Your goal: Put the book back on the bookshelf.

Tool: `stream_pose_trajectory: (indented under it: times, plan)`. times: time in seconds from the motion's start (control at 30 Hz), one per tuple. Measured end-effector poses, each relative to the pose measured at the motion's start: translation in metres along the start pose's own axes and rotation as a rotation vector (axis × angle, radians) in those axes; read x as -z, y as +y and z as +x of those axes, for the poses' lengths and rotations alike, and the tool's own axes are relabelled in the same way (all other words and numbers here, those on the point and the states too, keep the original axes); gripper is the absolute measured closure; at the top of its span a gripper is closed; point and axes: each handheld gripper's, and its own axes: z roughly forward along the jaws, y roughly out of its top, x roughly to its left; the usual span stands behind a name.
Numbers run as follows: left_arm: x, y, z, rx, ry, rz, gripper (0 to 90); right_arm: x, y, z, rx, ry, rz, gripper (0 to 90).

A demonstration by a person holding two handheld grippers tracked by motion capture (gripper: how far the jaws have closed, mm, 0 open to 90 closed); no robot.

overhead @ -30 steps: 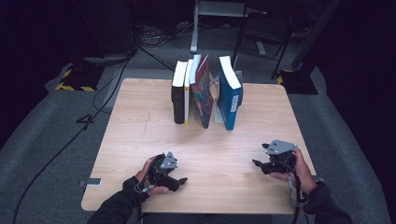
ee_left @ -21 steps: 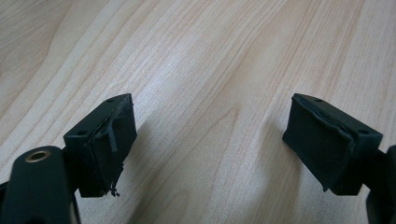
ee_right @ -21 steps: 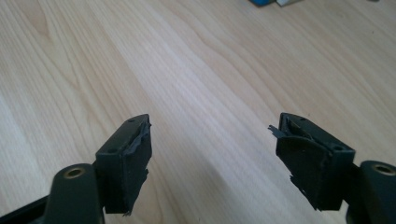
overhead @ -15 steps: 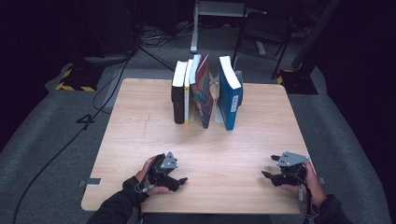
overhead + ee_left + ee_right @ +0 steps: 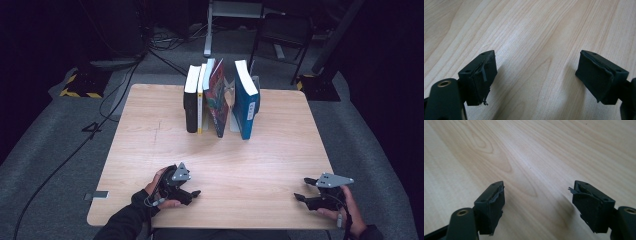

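Observation:
Several books stand upright in a row at the back middle of the wooden table point(image 5: 150, 150): a black book point(image 5: 191, 102), a thin white and yellow one point(image 5: 201, 100), a red illustrated one point(image 5: 218, 100) that leans, and a blue book point(image 5: 246, 102). My left gripper point(image 5: 194, 192) rests low near the front edge at the left, open, with bare wood between its pads point(image 5: 484, 77). My right gripper point(image 5: 299, 190) sits near the front right corner, also open and holding nothing, its fingers point(image 5: 492, 205) just above the tabletop.
A white bookend point(image 5: 233, 107) stands between the red and blue books. Cables point(image 5: 120, 85) trail over the grey floor left of the table. A dark chair point(image 5: 280, 40) and a metal stand point(image 5: 235, 15) are behind the table.
My right gripper has moved toward the front right corner of the table and lower. The left gripper and the books have stayed where they were.

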Motion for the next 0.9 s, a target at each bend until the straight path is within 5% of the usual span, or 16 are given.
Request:
stream_pose_trajectory:
  times: [0.1,0.9]
  plan:
    - [0.0003,-0.0003,-0.0002,0.003,0.003,0.001,16.6,0.0030,-0.0085,-0.0012,-0.019,0.017,-0.034,25.5]
    - [0.0007,-0.0007,-0.0006,0.003,0.005,0.000,16.8,0.0032,-0.0092,-0.0015,-0.029,0.003,-0.027,20.9]
